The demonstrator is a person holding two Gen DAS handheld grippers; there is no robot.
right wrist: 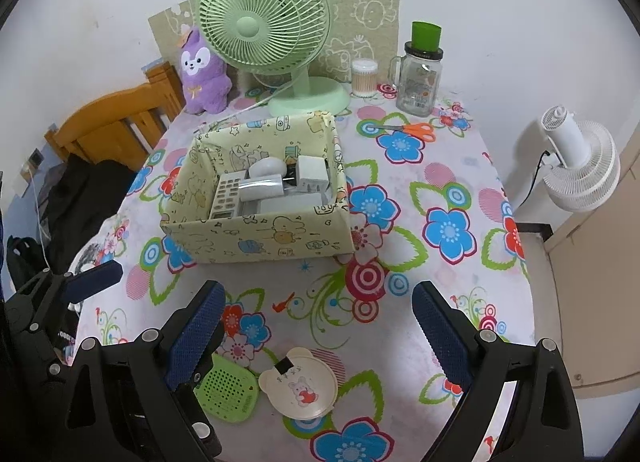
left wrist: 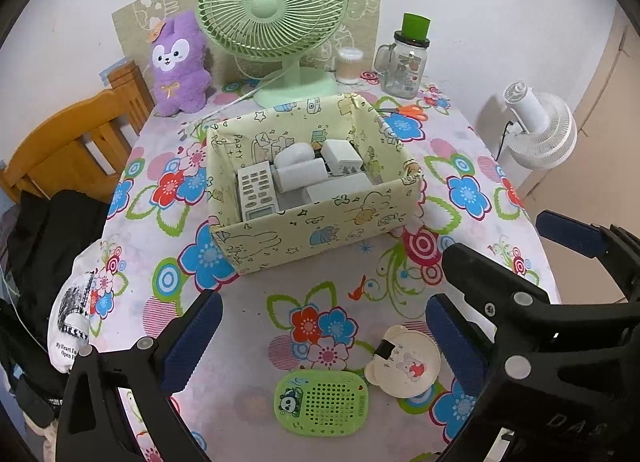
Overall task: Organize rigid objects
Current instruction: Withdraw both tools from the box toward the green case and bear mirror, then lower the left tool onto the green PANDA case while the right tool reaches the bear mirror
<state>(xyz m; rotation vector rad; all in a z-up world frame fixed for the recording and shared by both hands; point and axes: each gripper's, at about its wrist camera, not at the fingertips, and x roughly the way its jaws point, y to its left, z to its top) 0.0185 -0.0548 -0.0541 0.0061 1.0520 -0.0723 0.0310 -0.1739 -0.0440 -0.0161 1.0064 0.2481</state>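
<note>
A pale yellow cartoon-print box (left wrist: pixel 320 226) (right wrist: pixel 256 238) stands mid-table and holds a white remote (left wrist: pixel 256 190) (right wrist: pixel 226 194) and several white adapters and chargers. A green perforated panda case (left wrist: pixel 322 402) (right wrist: pixel 228 390) and a cream bear-shaped case (left wrist: pixel 404 362) (right wrist: pixel 300 390) lie side by side on the flowered cloth near the front edge. My left gripper (left wrist: pixel 320 334) is open and empty, just above these two cases. My right gripper (right wrist: pixel 320 334) is open and empty over the same spot; its jaws also show at the right in the left wrist view (left wrist: pixel 500 254).
At the back stand a green desk fan (left wrist: pixel 274 14) (right wrist: pixel 266 30), a purple plush (left wrist: pixel 178 62) (right wrist: pixel 204 70), a cotton-swab tub (right wrist: pixel 364 76), a glass jar with a green cup (left wrist: pixel 406 62) (right wrist: pixel 422 74), and orange scissors (right wrist: pixel 416 128). A wooden chair (left wrist: pixel 72 150) stands left, a white fan (right wrist: pixel 580 170) right.
</note>
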